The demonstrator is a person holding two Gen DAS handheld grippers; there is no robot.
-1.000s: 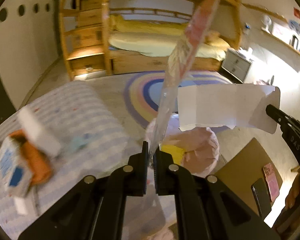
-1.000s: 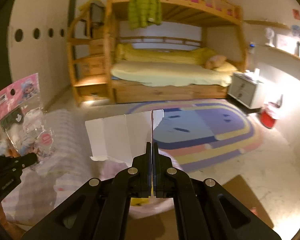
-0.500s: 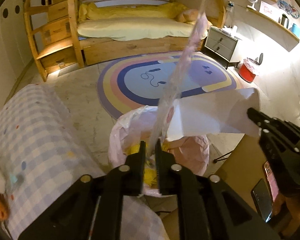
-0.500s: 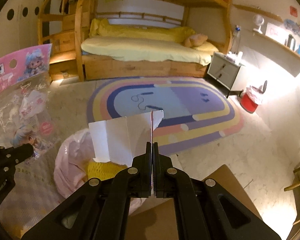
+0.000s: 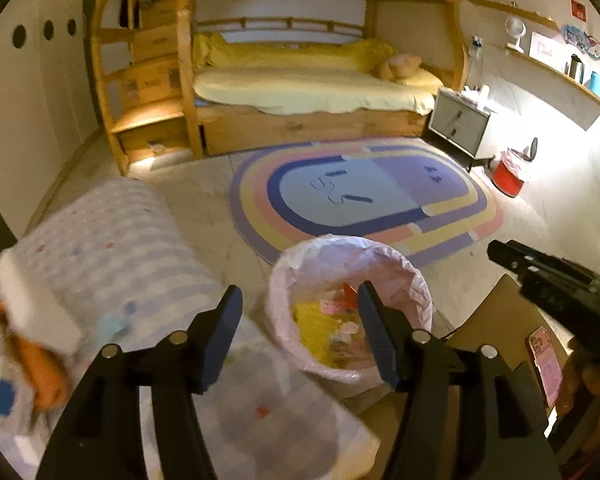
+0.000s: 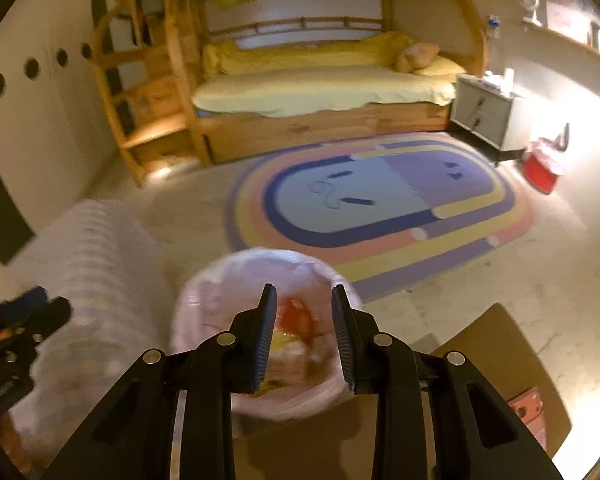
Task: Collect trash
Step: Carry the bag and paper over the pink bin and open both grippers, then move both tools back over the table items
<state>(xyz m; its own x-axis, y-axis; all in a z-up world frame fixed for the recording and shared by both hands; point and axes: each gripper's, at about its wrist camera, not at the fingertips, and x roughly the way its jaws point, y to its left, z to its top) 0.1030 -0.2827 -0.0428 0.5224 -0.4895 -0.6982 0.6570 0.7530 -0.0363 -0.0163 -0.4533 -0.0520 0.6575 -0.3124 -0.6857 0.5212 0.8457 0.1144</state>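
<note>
A bin with a pink liner (image 5: 340, 245) stands on the floor below both grippers. It holds yellow trash (image 5: 312, 326) and a pink wrapper (image 5: 333, 306). My left gripper (image 5: 298, 300) hangs over its near rim, jaws opening, nothing between them. In the left wrist view my right gripper (image 5: 540, 270) reaches in from the right. In the right wrist view my right gripper (image 6: 304, 296) is straight above the bin (image 6: 204, 280), jaws opening and empty, with blurred red and yellow trash (image 6: 300, 320) showing through the gap. My left gripper (image 6: 20, 320) shows at the left edge.
A table with a checked cloth (image 5: 112, 240) lies left of the bin, with a white box (image 5: 32, 308) and orange items (image 5: 44, 364) on it. A brown board (image 5: 496, 320) with a pink phone (image 5: 545, 364) is at right. A red bin (image 5: 508, 178) stands beyond the striped rug (image 5: 452, 232).
The pink clear wrapper has left my left jaws and the white paper has left my right jaws. Both grippers have opened above the bin. The left view has swung back left.
</note>
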